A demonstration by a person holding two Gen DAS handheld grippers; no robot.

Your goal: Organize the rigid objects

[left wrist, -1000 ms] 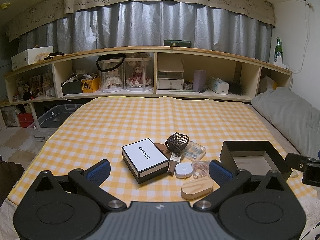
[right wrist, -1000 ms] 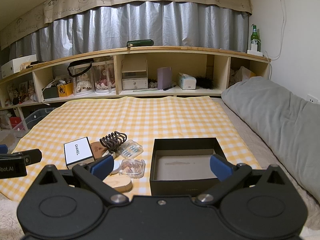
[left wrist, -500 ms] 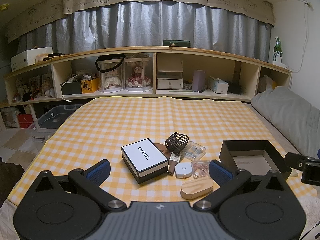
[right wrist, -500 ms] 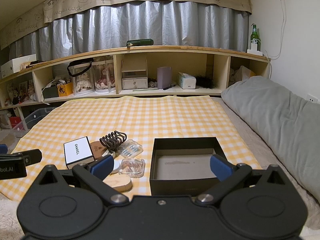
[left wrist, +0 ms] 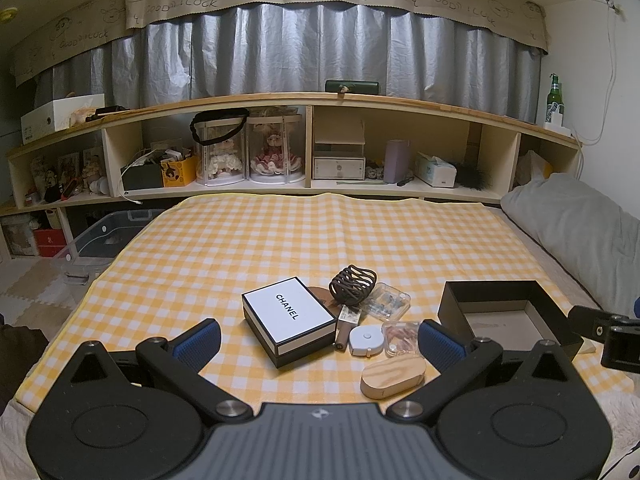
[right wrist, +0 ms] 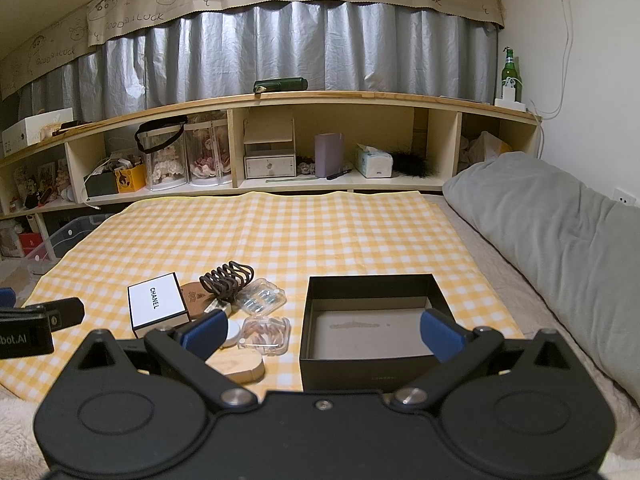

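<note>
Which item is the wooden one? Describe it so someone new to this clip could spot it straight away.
On the yellow checked cloth, find the cluster of small items between the white CHANEL box and the open black box. The wooden oval case lies at the cluster's near edge, just in front of the round white tape measure. It alone shows pale wood grain.

On the checked cloth (right wrist: 304, 236), an open box (right wrist: 372, 316) sits to the right. Left of it lies a cluster: a lidded box (left wrist: 289, 320) farthest left, a hair claw (left wrist: 352, 289) behind, two clear cases (left wrist: 386, 304) (left wrist: 402, 334), a round tape (left wrist: 366, 340), and a wooden case (left wrist: 394, 376) nearest.
</note>
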